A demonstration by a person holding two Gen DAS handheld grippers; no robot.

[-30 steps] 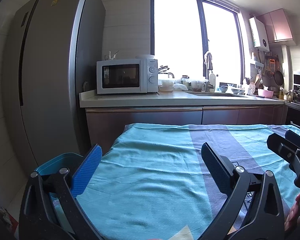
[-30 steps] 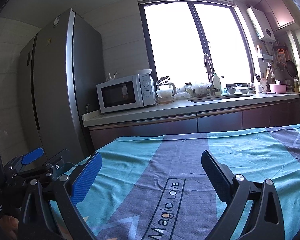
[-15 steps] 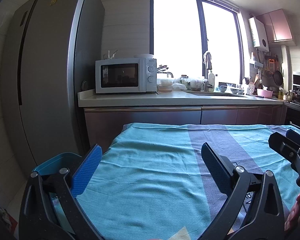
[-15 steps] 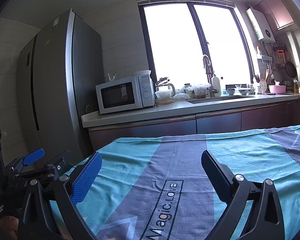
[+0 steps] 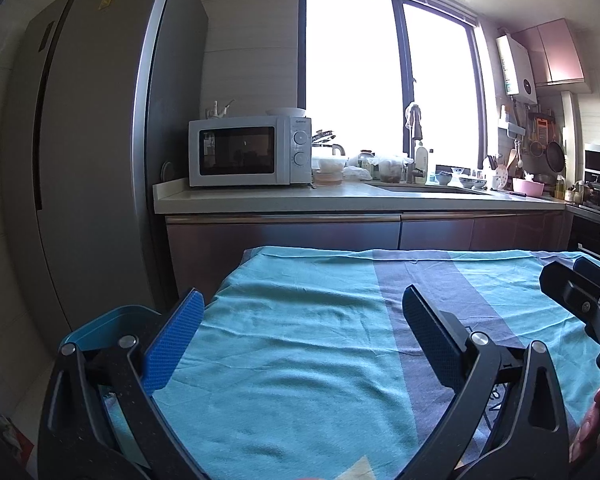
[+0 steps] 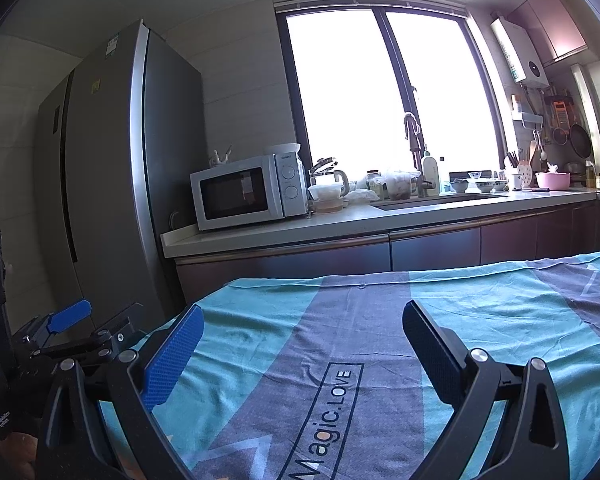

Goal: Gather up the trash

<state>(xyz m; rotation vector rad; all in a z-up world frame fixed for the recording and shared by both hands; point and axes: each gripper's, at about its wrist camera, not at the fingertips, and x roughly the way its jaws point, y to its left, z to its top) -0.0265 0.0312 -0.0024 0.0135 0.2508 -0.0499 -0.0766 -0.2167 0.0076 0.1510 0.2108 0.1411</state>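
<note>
Both grippers, left (image 5: 300,324) & right (image 6: 300,332), hover w/ jaws apart over teal tablecloth (image 5: 300,344), blue bin (image 5: 112,324) near left.

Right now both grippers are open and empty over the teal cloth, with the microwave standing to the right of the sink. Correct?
One error: the microwave stands left of the sink, beside the fridge, as the right wrist view shows. The left gripper and right gripper are open and empty over the teal cloth.
</note>
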